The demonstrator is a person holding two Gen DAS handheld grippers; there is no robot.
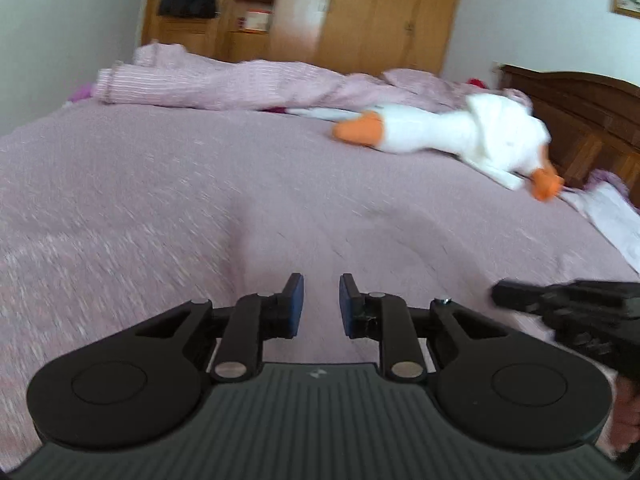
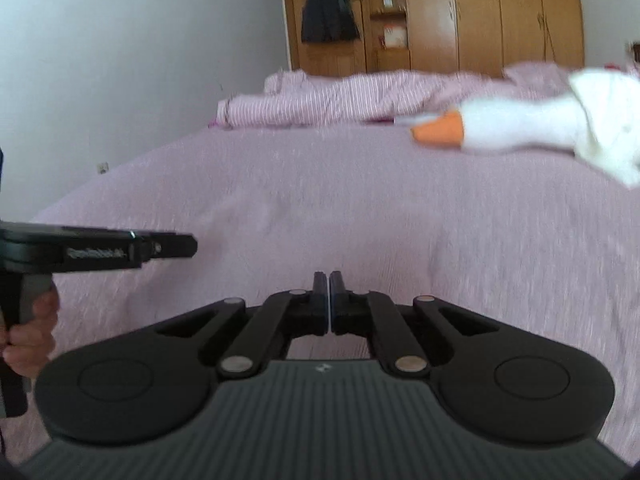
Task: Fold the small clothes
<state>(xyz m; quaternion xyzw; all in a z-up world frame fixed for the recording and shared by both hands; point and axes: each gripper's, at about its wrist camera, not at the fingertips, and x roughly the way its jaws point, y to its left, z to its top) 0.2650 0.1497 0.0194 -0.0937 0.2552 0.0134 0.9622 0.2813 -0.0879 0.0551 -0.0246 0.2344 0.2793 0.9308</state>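
Now, left gripper [image 1: 321,300]: your jaws stand narrowly apart, holding nothing
Right gripper [image 2: 329,302]: pads pressed together, empty
Bedspread [image 1: 160,200]: bare pink cloth lies under both tools
Small clothes: none clearly in view; the striped bedding [image 1: 224,84] heaped at the far edge may hide them
Goose toy [image 1: 460,132]: lies beyond, well apart
Handling: judge any garment light and limp; pinch it at a corner or hem

No text reads clearly (lettering on the left tool [image 2: 96,254] is blurred past reading).
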